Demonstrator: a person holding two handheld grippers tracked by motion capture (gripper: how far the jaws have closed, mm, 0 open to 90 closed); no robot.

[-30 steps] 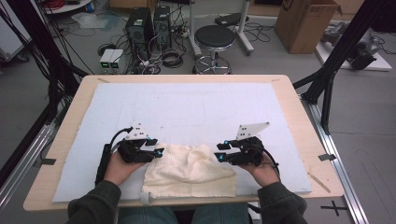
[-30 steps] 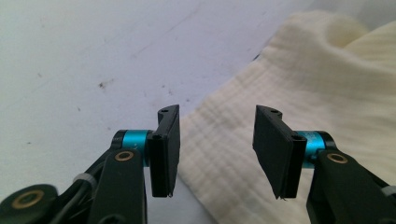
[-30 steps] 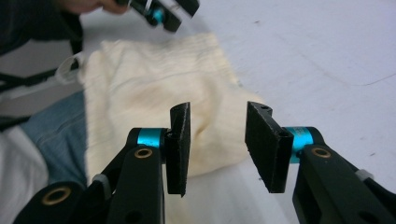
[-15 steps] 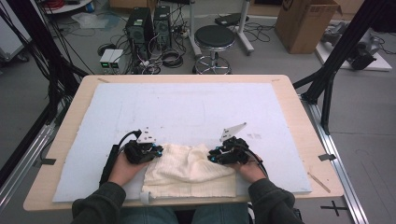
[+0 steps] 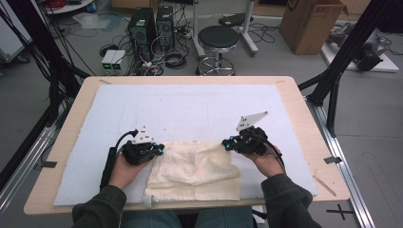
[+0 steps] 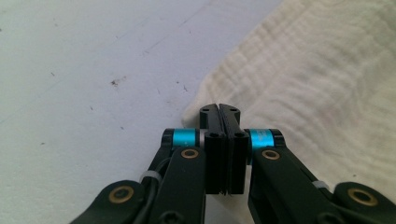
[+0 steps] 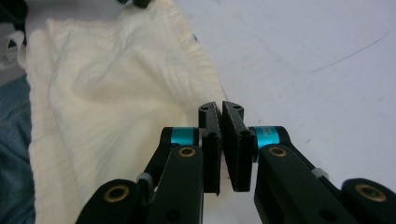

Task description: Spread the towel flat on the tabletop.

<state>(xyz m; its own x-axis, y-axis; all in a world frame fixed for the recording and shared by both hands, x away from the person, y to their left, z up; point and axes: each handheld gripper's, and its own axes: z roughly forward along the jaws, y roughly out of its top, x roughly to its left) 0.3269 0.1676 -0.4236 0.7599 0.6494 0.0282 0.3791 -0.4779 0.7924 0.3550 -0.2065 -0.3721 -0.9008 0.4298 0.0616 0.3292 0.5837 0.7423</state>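
While the cream cloth (image 5: 195,170) lies on the white mat's (image 5: 190,109) near edge, long axis across us, we pinch its far corners: left gripper (image 6: 219,110) clamped on one, right gripper (image 7: 220,108) nearly shut on the other.

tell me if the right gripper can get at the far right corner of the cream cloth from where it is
Probably yes. The right gripper sits right at that corner of the cream cloth, its jaws nearly shut at the cloth's edge. Nothing else lies on the white mat around it.
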